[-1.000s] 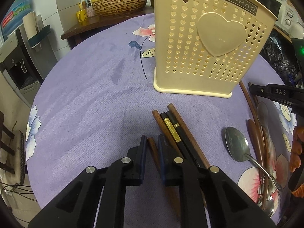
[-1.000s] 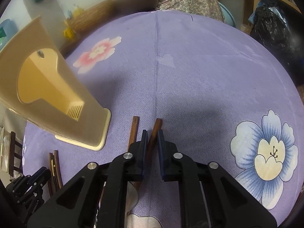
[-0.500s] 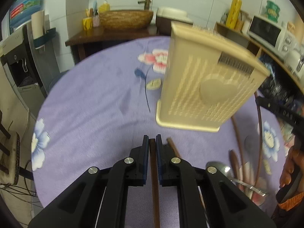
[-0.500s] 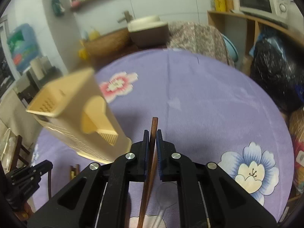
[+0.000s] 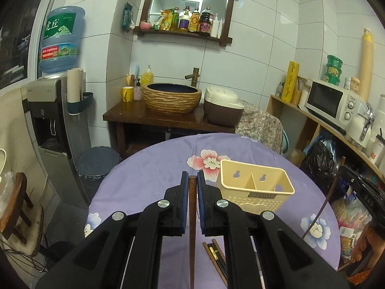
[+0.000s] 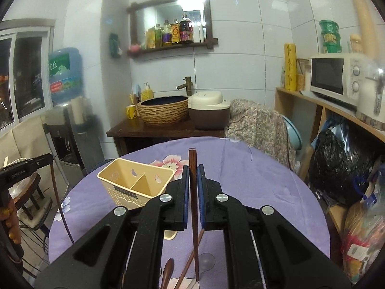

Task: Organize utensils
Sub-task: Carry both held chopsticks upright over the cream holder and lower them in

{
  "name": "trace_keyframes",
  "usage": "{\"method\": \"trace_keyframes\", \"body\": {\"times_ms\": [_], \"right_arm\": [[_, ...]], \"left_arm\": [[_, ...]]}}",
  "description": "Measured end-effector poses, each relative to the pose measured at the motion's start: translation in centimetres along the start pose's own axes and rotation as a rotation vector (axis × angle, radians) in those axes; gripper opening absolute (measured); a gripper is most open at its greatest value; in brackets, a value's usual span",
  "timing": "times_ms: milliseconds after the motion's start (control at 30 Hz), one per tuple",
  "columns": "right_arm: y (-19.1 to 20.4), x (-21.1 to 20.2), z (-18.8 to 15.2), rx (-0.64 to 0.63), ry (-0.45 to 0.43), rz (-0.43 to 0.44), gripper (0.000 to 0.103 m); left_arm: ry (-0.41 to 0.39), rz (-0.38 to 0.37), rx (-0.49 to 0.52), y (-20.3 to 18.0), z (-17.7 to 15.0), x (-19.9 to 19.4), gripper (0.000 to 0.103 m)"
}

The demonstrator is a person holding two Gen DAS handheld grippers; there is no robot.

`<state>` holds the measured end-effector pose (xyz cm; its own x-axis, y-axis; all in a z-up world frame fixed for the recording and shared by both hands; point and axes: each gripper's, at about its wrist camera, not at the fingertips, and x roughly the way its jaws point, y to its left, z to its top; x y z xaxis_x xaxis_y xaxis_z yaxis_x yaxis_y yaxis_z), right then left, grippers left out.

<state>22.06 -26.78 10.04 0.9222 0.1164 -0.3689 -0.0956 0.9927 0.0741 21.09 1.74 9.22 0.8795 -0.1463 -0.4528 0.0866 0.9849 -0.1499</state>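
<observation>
We hold one brown wooden chopstick in the left gripper, fingers clamped shut on it near its blunt end, tip hanging down. The right gripper pinches a second chopstick likewise. Both hang above the purple floral surface, probably so they can drop tip-first into the cream two-compartment utensil holder, which stands upright between us. More chopsticks lie below.
</observation>
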Motion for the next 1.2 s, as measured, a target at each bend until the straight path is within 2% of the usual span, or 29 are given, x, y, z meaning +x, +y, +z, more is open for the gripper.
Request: {"method": "trace_keyframes", "body": {"times_ms": [200,567,700,867,1067,1200], "right_arm": [[0.1,-0.5,0.6,-0.025,-0.016,-0.033,0.007],[0.2,-0.6,0.8,-0.035,-0.008,-0.028,0.007],[-0.1,-0.7,1.9,-0.034,-0.013,-0.025,0.007],[0.3,-1.4,5.9,-0.055,-0.049,0.004,0.007],[1.6,-3.6,13.2,-0.047,-0.145,0.056,0.007],[3.0,-4.1,15.8,-0.031,-0.174,0.103,0.007]], "left_arm": [[-0.019,0.006,-0.005,0.3,0.3,-0.2,0.009],[-0.035,0.011,-0.001,0.7,0.6,-0.7,0.009],[-0.068,0.015,0.001,1.1,2.3,-1.6,0.009],[-0.16,0.027,0.042,0.0,6.9,-3.5,0.009],[-0.248,-0.032,0.036,-2.5,14.0,-6.0,0.009],[-0.267,-0.077,0.026,-4.1,15.6,-6.1,0.009]]}}
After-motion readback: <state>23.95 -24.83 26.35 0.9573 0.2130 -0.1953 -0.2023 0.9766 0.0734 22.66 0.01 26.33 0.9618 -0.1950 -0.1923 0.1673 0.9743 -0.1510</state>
